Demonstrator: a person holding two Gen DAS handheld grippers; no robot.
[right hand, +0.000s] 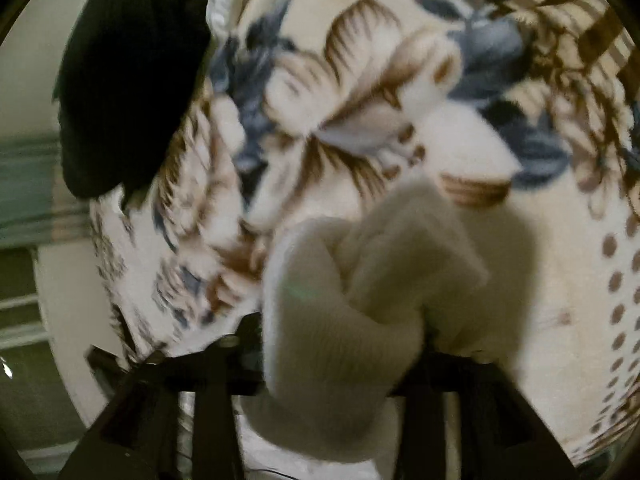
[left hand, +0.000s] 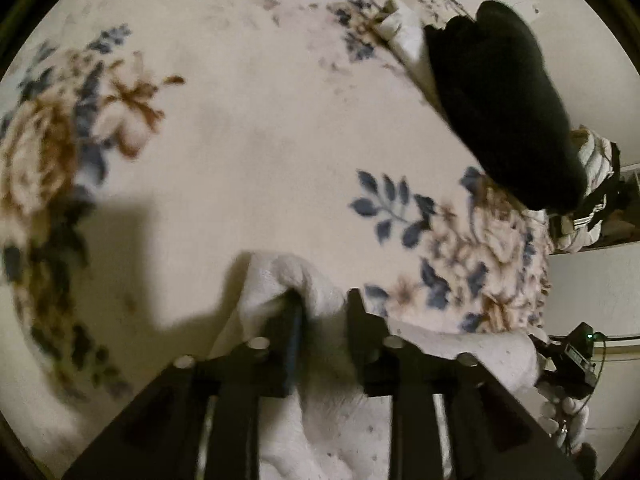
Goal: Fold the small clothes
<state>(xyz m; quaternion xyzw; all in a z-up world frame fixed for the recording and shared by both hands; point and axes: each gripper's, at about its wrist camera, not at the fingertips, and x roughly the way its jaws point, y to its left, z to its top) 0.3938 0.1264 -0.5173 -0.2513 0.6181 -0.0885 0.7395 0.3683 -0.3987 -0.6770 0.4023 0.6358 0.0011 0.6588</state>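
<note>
A white fluffy sock (left hand: 316,396) hangs between my two grippers above a floral blanket (left hand: 248,128). In the left wrist view my left gripper (left hand: 324,316) has its fingers pushed into the sock's bunched end, cloth draped over the left finger and filling the gap. In the right wrist view the sock (right hand: 344,320) is bunched and folded over my right gripper (right hand: 344,364), whose fingertips are hidden by the cloth. A black sock (left hand: 504,108) lies at the blanket's far right edge, and it also shows in the right wrist view (right hand: 128,92) at upper left.
A white garment (left hand: 404,36) lies beside the black sock. Striped clothes (left hand: 596,196) sit past the blanket's right edge. The other hand and gripper body (left hand: 568,364) show at lower right. The blanket edge (right hand: 132,280) drops off to the left.
</note>
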